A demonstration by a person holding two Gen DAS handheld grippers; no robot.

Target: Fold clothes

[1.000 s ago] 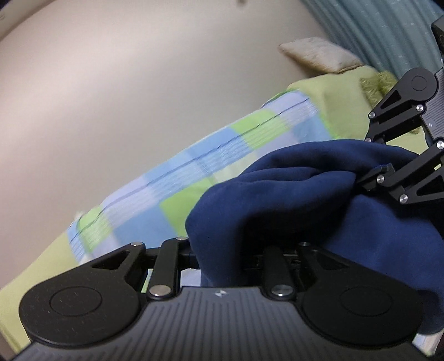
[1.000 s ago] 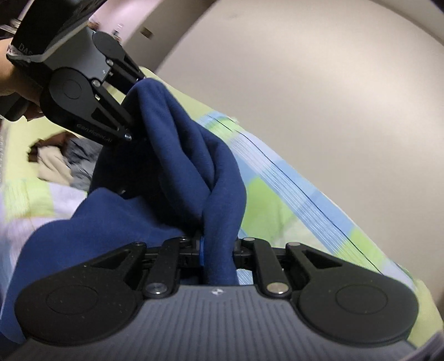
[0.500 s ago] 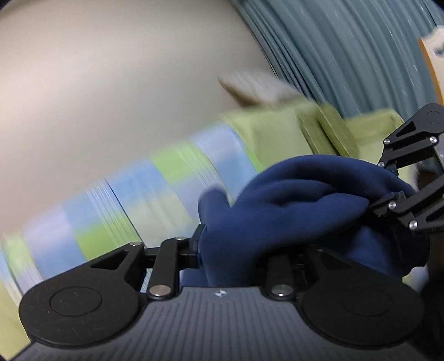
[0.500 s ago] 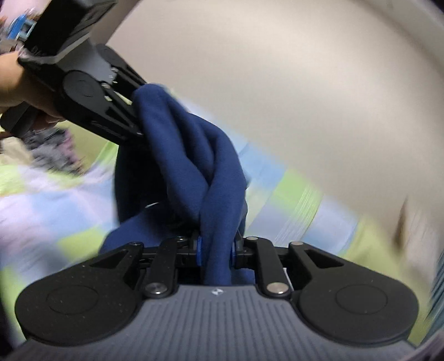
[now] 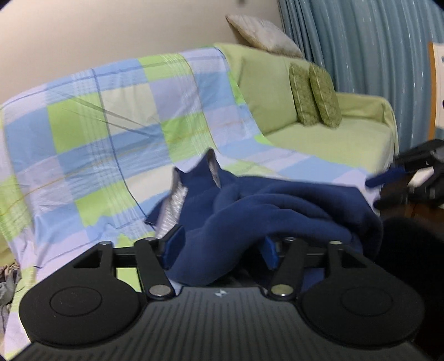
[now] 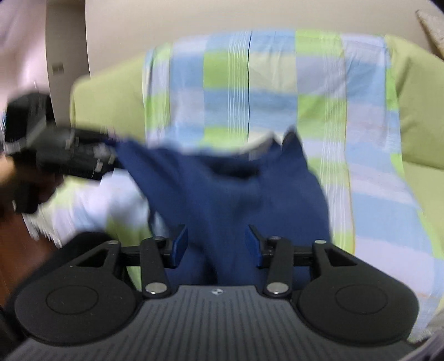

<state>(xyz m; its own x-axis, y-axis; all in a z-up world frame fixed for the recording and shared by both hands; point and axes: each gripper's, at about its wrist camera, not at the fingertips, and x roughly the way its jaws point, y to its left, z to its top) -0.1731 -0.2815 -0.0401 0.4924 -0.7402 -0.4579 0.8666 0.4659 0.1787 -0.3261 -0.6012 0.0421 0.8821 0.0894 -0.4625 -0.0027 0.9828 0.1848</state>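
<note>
Beige wall [image 6: 194, 22] behind, blue-grey curtain [image 5: 374, 55] at right. Light green sofa [image 5: 333, 144] with checked sheet [image 5: 111, 125] in blue, green and lilac draped over backrest and seat. Beige pillow [image 5: 263, 36] on top of the backrest near the curtain. Two green cushions [image 5: 315, 95] side by side, upright against the backrest, on the bare green part of the seat. Dark wooden floor [image 6: 16, 250] low at left in the right wrist view.

Navy garment [image 5: 277, 205] in a crumpled heap on the checked sheet at the front of the seat, thick folds piled up, one corner sticking up with light grey lining [image 5: 174, 200] showing on the inside.

Left gripper [image 5: 222, 247] low over the heap, blue pads [image 5: 173, 245] spread wide, thick roll of navy fabric lying in the gap, not pinched. In the right wrist view, blurred, off to the left, with an edge of the garment reaching up to its tip; contact there not clear.

Right gripper [image 6: 216, 244] also with pads [image 6: 179, 244] well apart, a fold of the garment running between them, clear gaps on both sides, nothing clamped. Seen from the left wrist camera at far right, blurred, just beside the end of the heap.
</note>
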